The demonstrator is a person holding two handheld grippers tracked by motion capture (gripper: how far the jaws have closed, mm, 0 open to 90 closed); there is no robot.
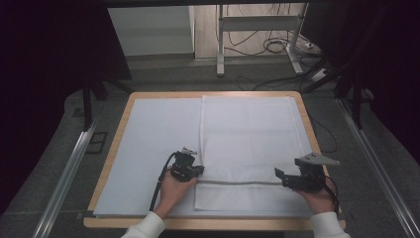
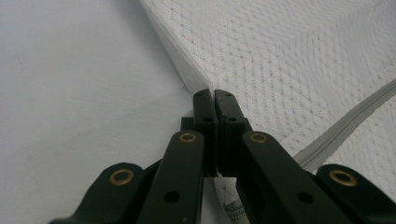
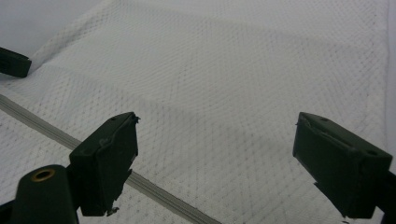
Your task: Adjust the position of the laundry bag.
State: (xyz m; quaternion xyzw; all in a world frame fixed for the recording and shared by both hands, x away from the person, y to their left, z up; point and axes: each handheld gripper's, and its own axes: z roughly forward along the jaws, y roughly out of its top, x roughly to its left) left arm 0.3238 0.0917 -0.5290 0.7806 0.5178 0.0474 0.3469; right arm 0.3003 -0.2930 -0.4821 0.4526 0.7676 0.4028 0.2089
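A white mesh bag with a grey zipper lies flat on the right half of the table. At the bag's left edge, near the zipper's end, my left gripper is shut. In the left gripper view its jaws meet right at the folded edge of the mesh bag, and no cloth shows between them. My right gripper hovers at the bag's right side, just above the zipper. The right gripper is open wide over the mesh, with nothing between its fingers.
A white sheet covers the wooden table; its left half is bare. The table's front edge is close to both hands. Beyond the table stand a metal frame and loose cables on the floor.
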